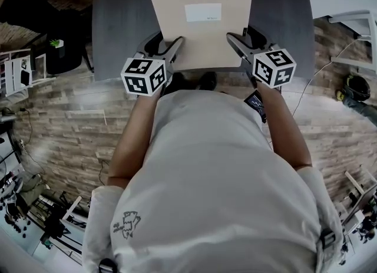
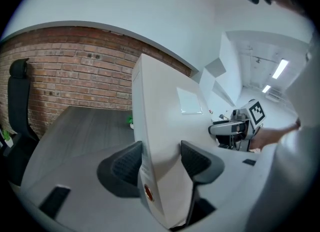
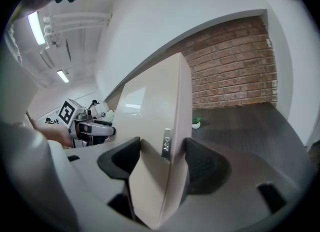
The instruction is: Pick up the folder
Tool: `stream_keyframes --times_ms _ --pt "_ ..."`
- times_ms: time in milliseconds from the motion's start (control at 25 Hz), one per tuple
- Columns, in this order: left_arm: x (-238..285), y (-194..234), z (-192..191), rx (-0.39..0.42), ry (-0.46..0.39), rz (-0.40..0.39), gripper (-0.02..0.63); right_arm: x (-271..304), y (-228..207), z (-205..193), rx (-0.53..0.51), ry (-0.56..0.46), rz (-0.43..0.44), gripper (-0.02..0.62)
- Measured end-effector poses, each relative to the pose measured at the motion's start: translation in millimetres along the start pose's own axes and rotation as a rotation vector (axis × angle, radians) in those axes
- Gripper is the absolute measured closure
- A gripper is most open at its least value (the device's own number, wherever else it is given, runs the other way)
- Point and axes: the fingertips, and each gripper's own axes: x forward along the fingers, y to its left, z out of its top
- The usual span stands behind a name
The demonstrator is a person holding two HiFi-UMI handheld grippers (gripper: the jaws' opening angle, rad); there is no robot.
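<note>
A thick beige folder (image 1: 200, 24) with a white label is held off the dark grey table (image 1: 118, 24), tilted up toward me. My left gripper (image 1: 168, 51) is shut on the folder's near left edge, and my right gripper (image 1: 241, 45) is shut on its near right edge. In the left gripper view the folder (image 2: 160, 126) stands on edge between the black pads (image 2: 127, 163), which press on both its faces. In the right gripper view the folder (image 3: 160, 121), with a metal fitting on its spine, is clamped the same way between the pads (image 3: 200, 158).
A small green plant (image 3: 196, 122) sits on the table beyond the folder. A black chair (image 2: 17, 100) stands by the brick wall at the table's left. White furniture (image 1: 347, 6) and a cable lie on the wood floor to the right.
</note>
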Motion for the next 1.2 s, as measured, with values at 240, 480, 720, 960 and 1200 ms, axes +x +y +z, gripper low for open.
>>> stream_keyframes --times_ms 240,480,720,960,1200 --pt "-22.9 11.6 3.1 0.015 -0.002 -0.020 0.348 -0.6 28.0 2.8 0.010 -0.019 -0.017 0.312" --pt "-55.0 26.7 -0.3 0.031 -0.005 -0.053 0.348 1.3 65.5 0.7 0.026 -0.043 -0.045 0.316" --pt "-93.7 45.6 -2.0 0.055 -0.020 -0.096 0.348 3.8 111.6 -3.2 0.042 -0.070 -0.075 0.316" --pt "-123.9 48.1 -9.8 0.060 -0.024 -0.141 0.348 -8.6 146.7 -9.3 0.035 -0.089 -0.109 0.318" --pt "-142.7 39.4 -21.7 0.092 -0.047 -0.151 0.351 -25.6 166.8 -22.7 0.029 -0.101 -0.133 0.321"
